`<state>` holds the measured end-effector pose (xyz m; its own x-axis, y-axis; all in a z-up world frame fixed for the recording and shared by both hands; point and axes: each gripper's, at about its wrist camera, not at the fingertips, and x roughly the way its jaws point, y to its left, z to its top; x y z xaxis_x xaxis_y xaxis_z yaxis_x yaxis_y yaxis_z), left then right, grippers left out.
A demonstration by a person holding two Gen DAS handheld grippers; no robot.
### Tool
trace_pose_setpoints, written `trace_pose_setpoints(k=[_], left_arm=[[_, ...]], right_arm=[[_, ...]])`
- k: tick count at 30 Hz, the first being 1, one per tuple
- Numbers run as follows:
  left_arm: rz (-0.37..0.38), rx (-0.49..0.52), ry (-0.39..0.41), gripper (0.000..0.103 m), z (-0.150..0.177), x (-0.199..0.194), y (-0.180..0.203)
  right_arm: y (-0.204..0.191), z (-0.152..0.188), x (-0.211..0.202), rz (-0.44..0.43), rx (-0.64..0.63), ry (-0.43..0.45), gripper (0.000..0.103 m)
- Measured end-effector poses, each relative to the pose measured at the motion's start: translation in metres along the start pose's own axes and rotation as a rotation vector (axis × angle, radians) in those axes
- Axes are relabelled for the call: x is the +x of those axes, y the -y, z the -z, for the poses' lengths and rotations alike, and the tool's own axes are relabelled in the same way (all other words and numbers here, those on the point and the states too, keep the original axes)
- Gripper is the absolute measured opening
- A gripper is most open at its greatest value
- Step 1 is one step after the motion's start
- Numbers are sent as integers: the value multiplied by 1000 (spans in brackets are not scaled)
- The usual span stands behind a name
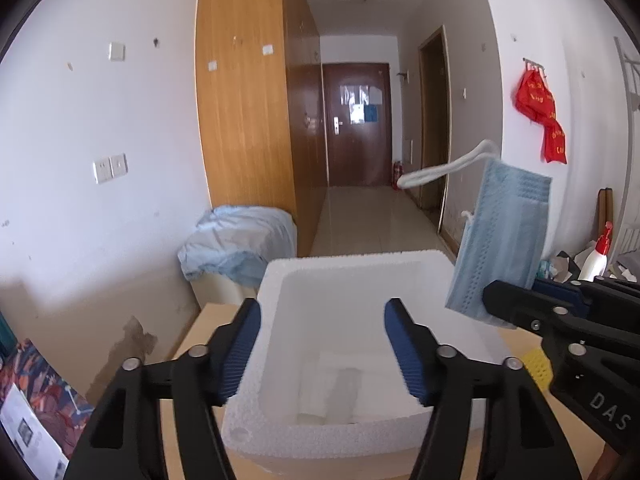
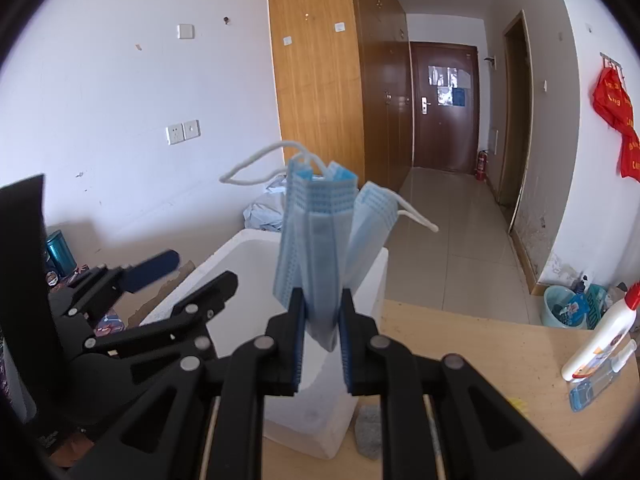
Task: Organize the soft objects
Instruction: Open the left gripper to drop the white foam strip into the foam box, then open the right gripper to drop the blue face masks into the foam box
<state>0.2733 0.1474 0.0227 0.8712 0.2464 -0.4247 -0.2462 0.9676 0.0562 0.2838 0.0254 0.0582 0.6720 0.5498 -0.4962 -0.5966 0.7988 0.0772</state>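
A folded light-blue face mask (image 2: pixel 316 232) with white ear loops stands upright, pinched at its lower end by my right gripper (image 2: pixel 322 300), which is shut on it. In the left wrist view the same mask (image 1: pixel 504 232) hangs off the right gripper (image 1: pixel 494 294) beside the right rim of a white foam box (image 1: pixel 352 258). My left gripper (image 1: pixel 322 312) is open over that box, with nothing between its fingers. A pale flat item (image 1: pixel 340 392) lies on the box floor. In the right wrist view the left gripper (image 2: pixel 196 270) sits left of the foam box (image 2: pixel 248 240).
The box rests on a wooden table (image 2: pixel 480 344). A white lotion bottle (image 2: pixel 604 332) and a clear bottle (image 2: pixel 600 376) lie at its right. A grey sponge (image 2: pixel 370 428) and a yellow item (image 1: pixel 536 364) lie near the box. Behind it is a cloth-covered bin (image 1: pixel 240 240).
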Motion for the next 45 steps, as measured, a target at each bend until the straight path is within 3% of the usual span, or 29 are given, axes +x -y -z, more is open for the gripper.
trace_pose_setpoints(k=[31, 33, 35, 38, 45], left_arm=[[-47, -72, -21, 69, 10, -5, -30], [-48, -68, -24, 69, 10, -4, -30], [-47, -67, -27, 69, 10, -4, -29], [-48, -72, -27, 69, 11, -5, -30], [-46, -78, -27, 69, 10, -6, -30]], right_arm=[[11, 3, 36, -31, 1, -53, 19], [13, 4, 37, -37, 4, -61, 24], [13, 4, 35, -28, 0, -55, 44], [12, 4, 30, -14, -10, -33, 63], [13, 2, 25, 15, -2, -6, 72]])
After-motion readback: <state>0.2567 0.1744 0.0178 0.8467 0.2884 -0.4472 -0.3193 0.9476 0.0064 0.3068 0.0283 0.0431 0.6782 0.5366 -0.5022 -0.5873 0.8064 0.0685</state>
